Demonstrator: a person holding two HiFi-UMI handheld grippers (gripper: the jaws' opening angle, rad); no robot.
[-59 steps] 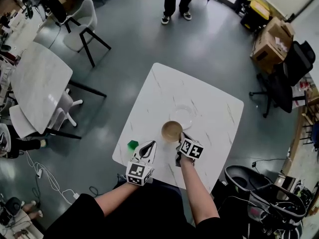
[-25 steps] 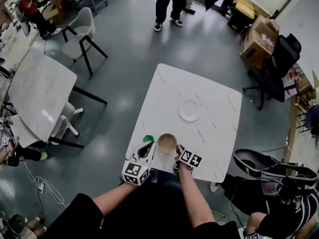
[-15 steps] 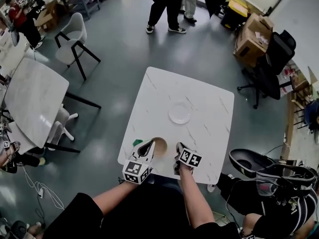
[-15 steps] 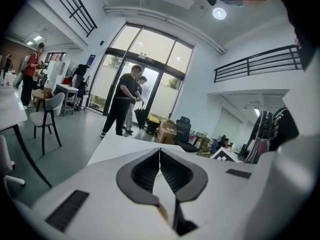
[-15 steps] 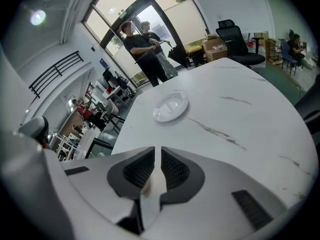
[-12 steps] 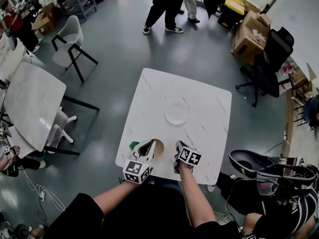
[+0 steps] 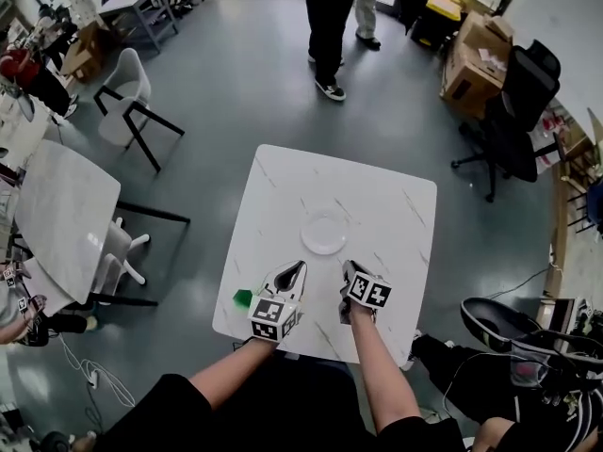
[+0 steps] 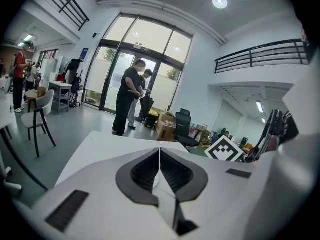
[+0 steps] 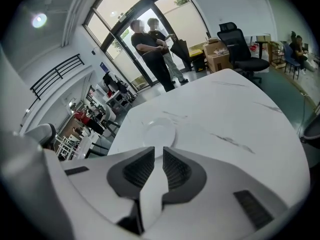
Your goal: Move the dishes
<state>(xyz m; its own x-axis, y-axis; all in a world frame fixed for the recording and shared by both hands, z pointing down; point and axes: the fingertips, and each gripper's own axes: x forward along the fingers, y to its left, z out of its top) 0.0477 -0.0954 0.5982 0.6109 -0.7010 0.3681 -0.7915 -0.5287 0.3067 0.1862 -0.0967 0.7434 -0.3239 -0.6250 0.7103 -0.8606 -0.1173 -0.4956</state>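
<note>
The left gripper [image 8: 159,156] has its jaws pressed together in a thin line and holds nothing. It sits at lower centre of the head view, over the near edge of a white marble-look table [image 7: 400,205]. The right gripper [image 9: 158,156] is just beside it, its jaws a narrow slit apart and also empty. Up the frame from both, near the table's middle and touched by neither, lies a small round white plate [image 7: 325,231], glossy and bare. A small green object [image 7: 243,298] shows at the table's lower left edge. At the top edge of the frame a person [image 7: 332,26] stands on the grey floor.
</note>
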